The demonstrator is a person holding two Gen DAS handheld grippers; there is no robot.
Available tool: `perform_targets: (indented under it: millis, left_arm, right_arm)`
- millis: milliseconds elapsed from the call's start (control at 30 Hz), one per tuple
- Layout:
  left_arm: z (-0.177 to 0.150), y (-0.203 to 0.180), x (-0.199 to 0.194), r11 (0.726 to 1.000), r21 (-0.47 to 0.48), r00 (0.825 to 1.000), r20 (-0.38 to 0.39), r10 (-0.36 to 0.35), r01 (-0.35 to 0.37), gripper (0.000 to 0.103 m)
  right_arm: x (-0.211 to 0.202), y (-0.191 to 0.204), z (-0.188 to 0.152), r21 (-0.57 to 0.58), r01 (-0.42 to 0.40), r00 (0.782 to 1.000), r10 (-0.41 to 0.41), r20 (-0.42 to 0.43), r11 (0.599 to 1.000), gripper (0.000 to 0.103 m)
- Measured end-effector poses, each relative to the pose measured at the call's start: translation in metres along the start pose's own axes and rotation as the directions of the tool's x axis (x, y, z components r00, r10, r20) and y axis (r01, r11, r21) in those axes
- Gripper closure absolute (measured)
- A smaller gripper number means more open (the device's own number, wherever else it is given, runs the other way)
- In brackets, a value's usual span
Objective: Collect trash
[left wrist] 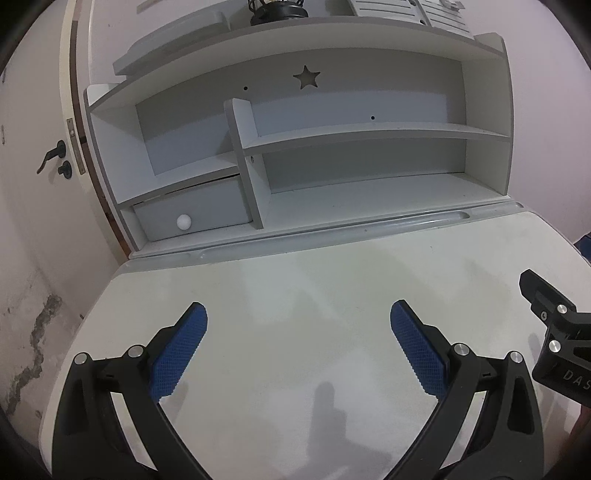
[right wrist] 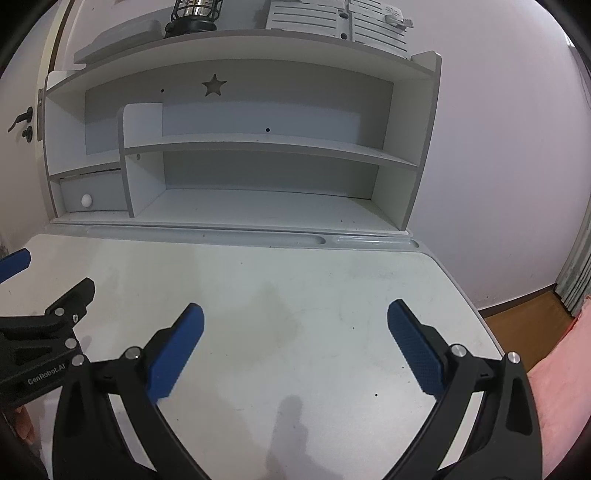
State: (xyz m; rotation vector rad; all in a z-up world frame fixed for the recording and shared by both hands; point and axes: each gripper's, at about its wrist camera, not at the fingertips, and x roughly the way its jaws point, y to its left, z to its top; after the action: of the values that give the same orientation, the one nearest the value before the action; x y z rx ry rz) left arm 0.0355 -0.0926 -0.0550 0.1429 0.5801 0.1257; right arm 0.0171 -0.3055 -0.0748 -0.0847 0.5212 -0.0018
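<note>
My left gripper is open and empty, held above the white desk top. My right gripper is open and empty too, above the same desk top. No trash shows on the desk in either view. Part of the right gripper's body shows at the right edge of the left wrist view. Part of the left gripper's body and one of its blue pads show at the left edge of the right wrist view.
A white shelf unit with a star cut-out stands at the desk's back, over a small drawer with a white knob. A pen groove runs along the back edge. A black lantern sits on top. A door is at left.
</note>
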Motion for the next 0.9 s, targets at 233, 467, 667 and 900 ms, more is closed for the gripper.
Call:
perform_targets:
  millis: [233,467,667,900]
  left_arm:
    - [0.0,0.002,0.002,1.0,-0.008,1.0,-0.009,-0.004,0.004,0.006]
    - [-0.001,-0.006,-0.002,1.0,0.027,1.0,0.012,-0.006,0.005,0.006]
    - [0.001,0.002,-0.003,0.997,-0.033,0.997,0.007,-0.07,0.071,0.006]
    - [-0.001,0.005,-0.004,0.996,-0.076,0.998,-0.023,-0.051,0.049,0.006]
  right_arm:
    - [-0.002,0.0,-0.001,0.006,0.001,1.0,-0.001,0.008,1.0,0.007]
    - [-0.006,-0.005,-0.002,0.027,-0.005,1.0,0.005,0.03,1.0,0.007]
    - [-0.004,-0.007,-0.001,0.038,-0.004,1.0,0.003,0.019,0.999,0.007]
    - [-0.005,-0.005,-0.001,0.033,0.009,1.0,-0.01,0.023,0.999,0.007]
